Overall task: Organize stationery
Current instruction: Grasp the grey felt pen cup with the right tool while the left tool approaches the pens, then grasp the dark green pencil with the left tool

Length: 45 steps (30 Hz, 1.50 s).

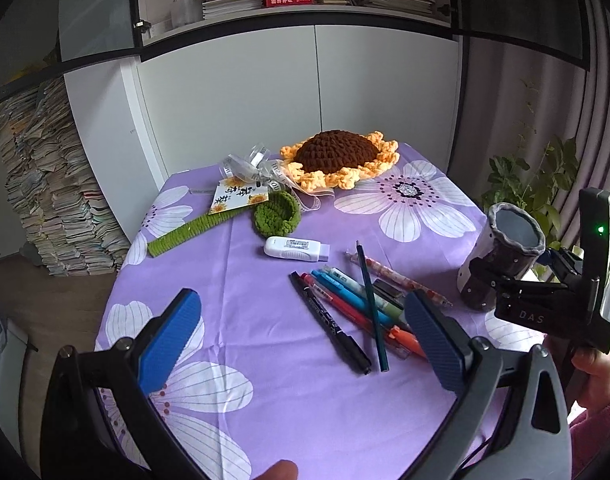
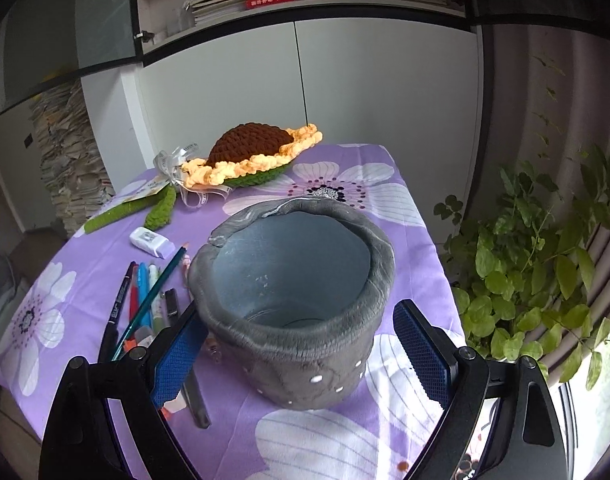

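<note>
Left wrist view shows the left hand-held gripper (image 1: 301, 338) spread wide and holding nothing, hovering over the bench (image 1: 241, 264) just left of the pens (image 1: 345, 300). They lie heaped and crossed, a green pencil (image 1: 371, 306) on top, so a pinch here could catch two at once or roll one away.

Right wrist view shows the right hand-held gripper (image 2: 301, 354) released, its pads flanking the grey pen pot (image 2: 293, 304), which stands right of the pens; whether the left pad touches it I cannot tell. Closing off-centre could tip the soft pot.
</note>
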Tool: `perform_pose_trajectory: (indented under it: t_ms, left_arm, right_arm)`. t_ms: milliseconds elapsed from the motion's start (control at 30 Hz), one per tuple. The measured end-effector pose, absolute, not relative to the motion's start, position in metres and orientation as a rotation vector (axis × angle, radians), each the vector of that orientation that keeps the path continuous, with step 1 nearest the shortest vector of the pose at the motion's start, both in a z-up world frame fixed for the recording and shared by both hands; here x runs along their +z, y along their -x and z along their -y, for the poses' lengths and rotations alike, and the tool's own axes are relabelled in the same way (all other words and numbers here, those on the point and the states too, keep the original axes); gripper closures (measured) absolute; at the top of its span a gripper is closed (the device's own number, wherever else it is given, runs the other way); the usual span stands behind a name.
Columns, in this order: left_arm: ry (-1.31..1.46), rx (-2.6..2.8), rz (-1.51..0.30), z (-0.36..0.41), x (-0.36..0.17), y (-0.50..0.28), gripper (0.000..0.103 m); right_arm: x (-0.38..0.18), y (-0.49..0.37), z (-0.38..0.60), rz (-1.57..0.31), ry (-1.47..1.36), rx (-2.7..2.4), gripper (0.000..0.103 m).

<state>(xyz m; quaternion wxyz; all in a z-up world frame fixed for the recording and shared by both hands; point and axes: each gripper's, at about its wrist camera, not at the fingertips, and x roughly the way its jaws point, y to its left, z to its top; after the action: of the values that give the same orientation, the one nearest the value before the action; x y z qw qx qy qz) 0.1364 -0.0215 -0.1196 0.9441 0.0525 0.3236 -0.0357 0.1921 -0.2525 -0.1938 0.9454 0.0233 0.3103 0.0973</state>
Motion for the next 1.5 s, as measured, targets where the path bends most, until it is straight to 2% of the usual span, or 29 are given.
perform_pose_trajectory:
  t_ms: [200, 267, 300, 333, 400, 1067, 1100, 1200, 1233, 1500]
  left_arm:
    - [-0.062, -0.174, -0.747, 0.034, -0.136, -0.159, 0.004]
    - [-0.072, -0.188, -0.779, 0.042, -0.145, -0.167, 0.017]
    - [-0.089, -0.189, -0.803, 0.047, -0.152, -0.173, 0.039]
    - [-0.101, -0.194, -0.831, 0.051, -0.157, -0.179, 0.066]
    - [-0.092, -0.230, -0.895, 0.055, -0.169, -0.193, 0.084]
    - [-0.044, -0.220, -1.001, 0.066, -0.199, -0.253, 0.080]
    - [-0.046, -0.221, -0.999, 0.067, -0.200, -0.254, 0.081]
    - [-0.085, -0.205, -0.979, 0.070, -0.199, -0.255, 0.096]
    - [-0.090, -0.205, -0.977, 0.070, -0.199, -0.254, 0.098]
    - [-0.087, -0.226, -0.890, 0.061, -0.175, -0.228, 0.098]
  right_arm:
    - [-0.199, -0.203, 0.259, -0.655, -0.089, 0.207, 0.011]
    - [-0.198, -0.203, 0.259, -0.650, -0.089, 0.197, 0.011]
    - [-0.198, -0.203, 0.259, -0.649, -0.086, 0.193, 0.011]
    - [-0.196, -0.203, 0.258, -0.647, -0.084, 0.189, 0.011]
    - [-0.194, -0.203, 0.257, -0.641, -0.084, 0.185, 0.011]
    - [-0.192, -0.202, 0.262, -0.612, -0.156, 0.210, 0.011]
    - [-0.191, -0.202, 0.262, -0.611, -0.156, 0.210, 0.011]
    - [-0.192, -0.204, 0.262, -0.619, -0.161, 0.209, 0.011]
    - [-0.193, -0.205, 0.262, -0.622, -0.165, 0.210, 0.011]
    - [-0.194, -0.204, 0.263, -0.627, -0.172, 0.216, 0.011]
